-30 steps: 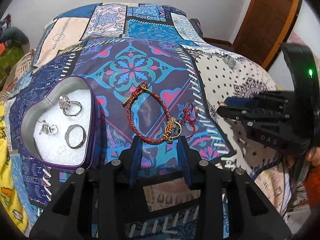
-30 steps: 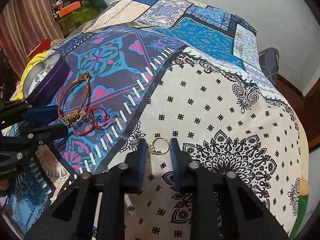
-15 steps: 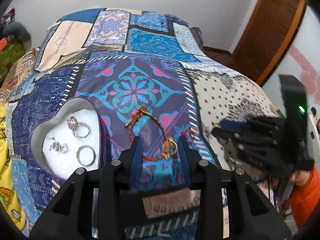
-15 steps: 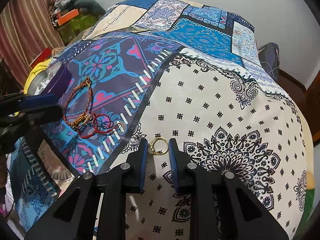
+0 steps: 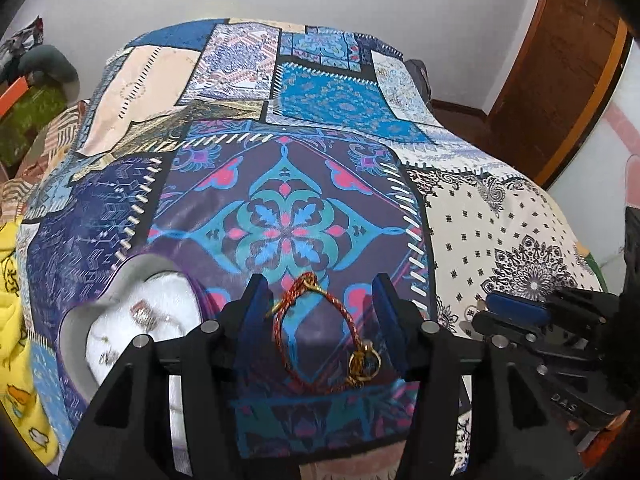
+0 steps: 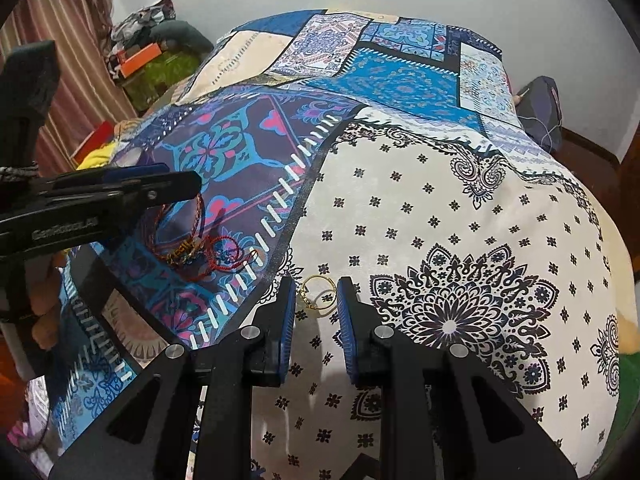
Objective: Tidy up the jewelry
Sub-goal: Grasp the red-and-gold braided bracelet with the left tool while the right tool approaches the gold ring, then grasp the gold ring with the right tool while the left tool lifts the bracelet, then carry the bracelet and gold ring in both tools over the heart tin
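the left gripper (image 5: 318, 328) is spread wide, the red-and-gold braided cord bracelet (image 5: 320, 340) lying flat on the patchwork bedspread (image 5: 288, 208) between its fingers, long axis running away from them, gold charm nearest. likely framed for pickup into the heart-shaped tin (image 5: 76, 340) just left. the right gripper (image 6: 316, 300), parted narrowly, straddles the thin gold ring (image 6: 318, 293).

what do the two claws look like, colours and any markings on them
Both are black angular plastic with silver screw heads and blue ribbed finger pads. The left claw bears white "GenRobot.AI" lettering on its side. The right claw has raised "DAS" letters.
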